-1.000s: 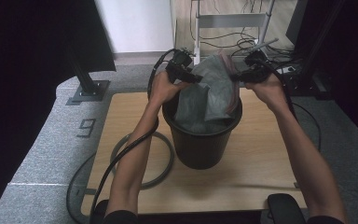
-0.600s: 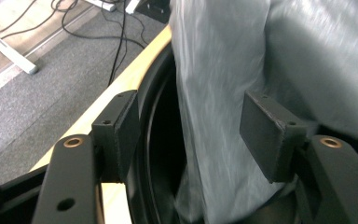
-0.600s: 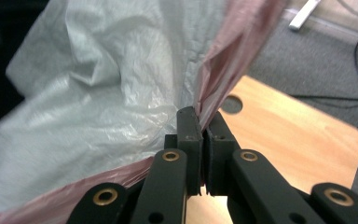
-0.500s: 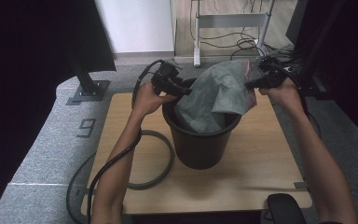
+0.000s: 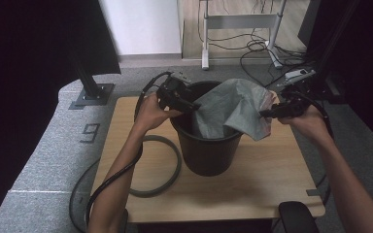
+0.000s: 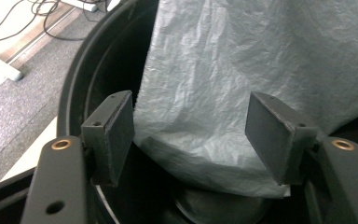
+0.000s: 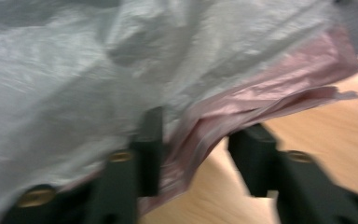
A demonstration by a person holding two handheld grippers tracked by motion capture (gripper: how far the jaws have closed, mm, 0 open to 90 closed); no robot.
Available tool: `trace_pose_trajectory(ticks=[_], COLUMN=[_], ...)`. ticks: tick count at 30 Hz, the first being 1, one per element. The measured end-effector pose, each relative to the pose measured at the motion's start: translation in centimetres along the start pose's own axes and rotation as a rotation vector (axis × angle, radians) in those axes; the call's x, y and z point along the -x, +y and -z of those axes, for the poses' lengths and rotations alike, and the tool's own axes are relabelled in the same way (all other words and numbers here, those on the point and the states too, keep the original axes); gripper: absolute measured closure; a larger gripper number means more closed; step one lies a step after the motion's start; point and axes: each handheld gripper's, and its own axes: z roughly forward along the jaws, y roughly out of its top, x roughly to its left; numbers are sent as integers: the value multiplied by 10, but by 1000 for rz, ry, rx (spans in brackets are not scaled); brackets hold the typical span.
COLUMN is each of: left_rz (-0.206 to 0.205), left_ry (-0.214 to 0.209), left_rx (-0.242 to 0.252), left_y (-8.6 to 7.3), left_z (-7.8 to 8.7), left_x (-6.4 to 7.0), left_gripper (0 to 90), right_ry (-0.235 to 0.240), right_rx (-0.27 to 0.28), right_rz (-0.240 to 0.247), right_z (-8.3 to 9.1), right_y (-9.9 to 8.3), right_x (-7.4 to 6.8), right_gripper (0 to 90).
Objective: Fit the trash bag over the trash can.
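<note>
A black bucket point(image 5: 206, 155) stands in the middle of the wooden table point(image 5: 267, 179). A grey plastic bag point(image 5: 233, 104) hangs partly inside it and spills over the right rim. My left gripper point(image 5: 193, 105) is at the bucket's left rim; in the left gripper view it point(image 6: 196, 126) is open, the bag point(image 6: 242, 70) between and beyond its jaws, the bucket's rim point(image 6: 81, 70) to the left. My right gripper point(image 5: 264, 114) sits at the bag's right edge. In the blurred right gripper view it point(image 7: 200, 140) has its jaws apart, with the bag's pinkish edge point(image 7: 242, 105) lying between them.
A grey cable loop point(image 5: 167, 167) lies on the table left of the bucket. A black stand point(image 5: 93, 90) rises off the back left corner. On the floor behind are a white frame point(image 5: 238, 22), loose cables and a power strip point(image 5: 298, 74). A black pad point(image 5: 297, 217) is at the front edge.
Both hands have moved apart and lower, spreading the bag wider over the bucket. The left gripper now sits at the left rim, the right one out past the right rim.
</note>
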Motion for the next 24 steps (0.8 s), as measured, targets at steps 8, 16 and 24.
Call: trace_pose_trajectory(ticks=[8,16,24], left_rz=[-18,-65,-79], left_ry=[-39,-101,-117], left_rx=[30,42,9], left_y=[1,14,9], left_z=[12,14,3], left_x=[17,47,60], left_gripper=[310,299,295], right_ry=[-155,-30,49], right_rx=[50,69,72], right_rz=[124,283,391], right_z=[45,36,23], right_y=[3,12,4], right_x=[-13,-56,-78], right_gripper=[313,309,313])
